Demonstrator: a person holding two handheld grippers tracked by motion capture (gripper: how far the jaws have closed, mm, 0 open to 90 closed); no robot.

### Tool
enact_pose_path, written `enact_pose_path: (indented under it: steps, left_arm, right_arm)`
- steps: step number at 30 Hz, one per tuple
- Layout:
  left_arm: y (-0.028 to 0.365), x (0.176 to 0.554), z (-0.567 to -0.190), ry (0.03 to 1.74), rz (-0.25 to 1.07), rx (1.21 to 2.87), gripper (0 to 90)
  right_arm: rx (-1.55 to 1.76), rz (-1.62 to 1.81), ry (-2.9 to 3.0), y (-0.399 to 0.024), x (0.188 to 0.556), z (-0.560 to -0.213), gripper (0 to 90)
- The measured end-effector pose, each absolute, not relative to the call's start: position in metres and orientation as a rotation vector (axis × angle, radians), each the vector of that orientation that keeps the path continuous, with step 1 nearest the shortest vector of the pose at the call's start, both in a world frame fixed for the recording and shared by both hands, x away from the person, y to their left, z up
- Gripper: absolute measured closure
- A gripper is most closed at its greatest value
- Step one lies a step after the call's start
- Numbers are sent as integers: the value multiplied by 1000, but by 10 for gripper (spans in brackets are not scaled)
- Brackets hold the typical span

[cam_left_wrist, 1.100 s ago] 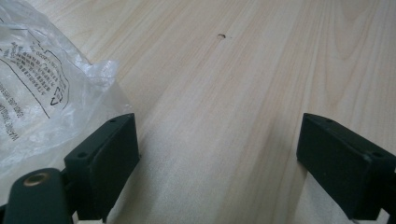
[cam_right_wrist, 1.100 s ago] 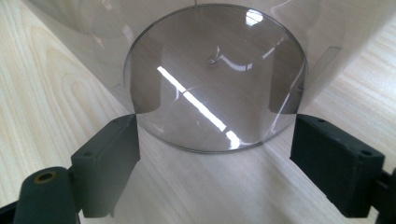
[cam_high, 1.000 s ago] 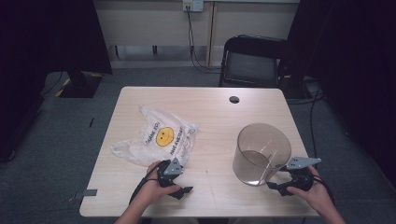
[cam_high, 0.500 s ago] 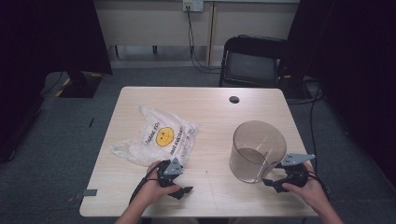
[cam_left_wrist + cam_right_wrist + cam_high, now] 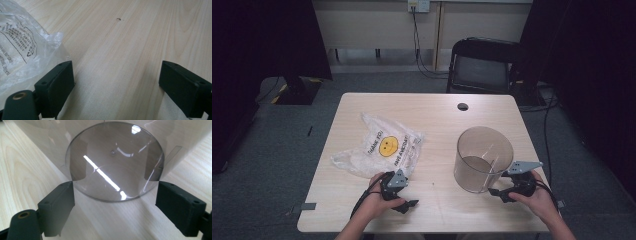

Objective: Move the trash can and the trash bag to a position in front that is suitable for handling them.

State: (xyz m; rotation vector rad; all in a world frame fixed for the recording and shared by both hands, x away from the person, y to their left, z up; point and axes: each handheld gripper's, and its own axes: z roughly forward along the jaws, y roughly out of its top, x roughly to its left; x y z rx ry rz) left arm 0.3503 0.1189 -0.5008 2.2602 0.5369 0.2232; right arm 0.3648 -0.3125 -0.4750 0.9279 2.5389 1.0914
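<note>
progress looks slight: our right gripper (image 5: 501,191), jaws wide apart, faces the clear tub (image 5: 483,158) at the table's (image 5: 437,120) near right, while our left gripper (image 5: 404,204) rests open beside the untouched plastic bag (image 5: 379,147).

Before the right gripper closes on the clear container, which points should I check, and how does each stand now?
1. Right gripper open: ok, jaws wide apart.
2. Transparent round plastic container upright on the light wooden table: ok.
3. Container between the right jaws: not ok, it stands just ahead of them.
4. Left gripper open and holding nothing: ok.
5. Crumpled clear plastic bag with a yellow smiley face apart from the container: ok.
6. Container empty: ok, its base shows through.
</note>
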Motion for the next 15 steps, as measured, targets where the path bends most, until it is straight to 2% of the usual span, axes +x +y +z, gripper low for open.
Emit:
enact_pose_path:
  steps: [15]
  left_arm:
    - [119,350,-501,537,223,2260,122]
  right_arm:
    - [937,1085,2545,-298,376,-477,143]
